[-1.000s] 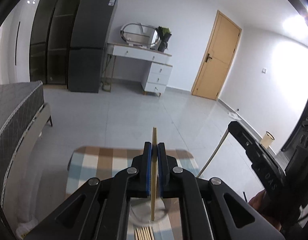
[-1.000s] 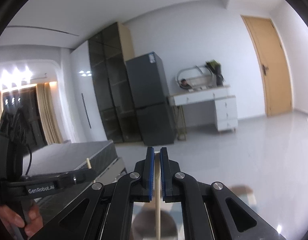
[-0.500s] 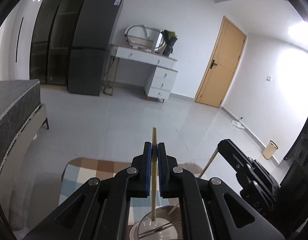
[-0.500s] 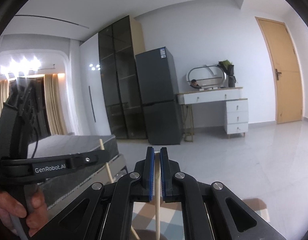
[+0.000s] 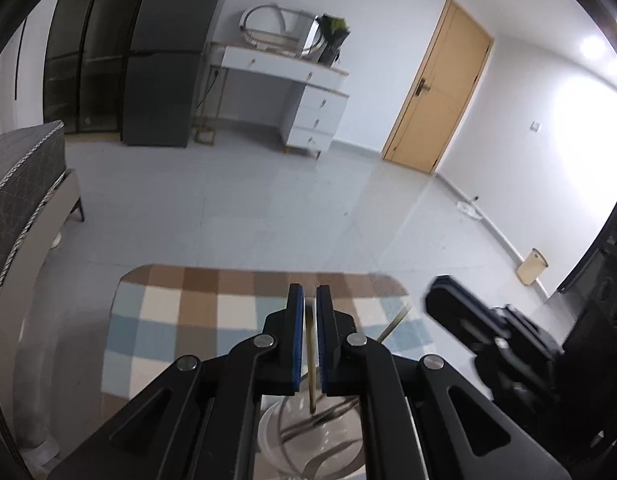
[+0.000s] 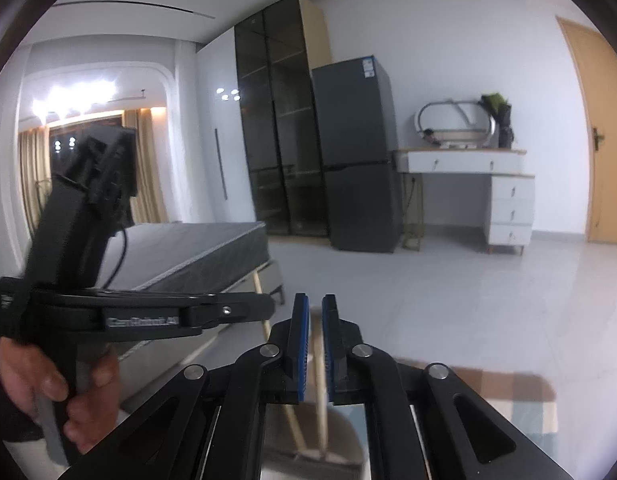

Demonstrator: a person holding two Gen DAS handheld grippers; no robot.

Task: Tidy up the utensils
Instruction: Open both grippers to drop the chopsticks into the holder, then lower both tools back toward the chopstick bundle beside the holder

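My left gripper [image 5: 310, 292] is shut on a wooden chopstick [image 5: 310, 360] that stands upright, its lower end inside a round metal holder [image 5: 276, 432] just below. The right wrist view shows this gripper [image 6: 268, 306] from the side, held by a hand [image 6: 36, 392], with its chopstick [image 6: 286, 400] slanting down into the holder [image 6: 348, 428]. My right gripper [image 6: 315, 300] has its jaws opening; a second chopstick [image 6: 319, 400] hangs loosely between the blue pads, its foot in the holder. In the left wrist view the right gripper [image 5: 436, 296] is blurred, beside that chopstick [image 5: 394, 324].
The holder stands on a table with a checked cloth [image 5: 168, 320] and contains metal utensils [image 5: 328, 412]. A grey bed [image 5: 20, 184] lies to the left. Beyond the table are open floor, a dark fridge [image 6: 356, 152], a white desk [image 5: 284, 68] and a door.
Both grippers have sunk toward the table and the holder has come into view beneath them. The chopsticks' lower ends now sit in the holder. The right pads have parted slightly.
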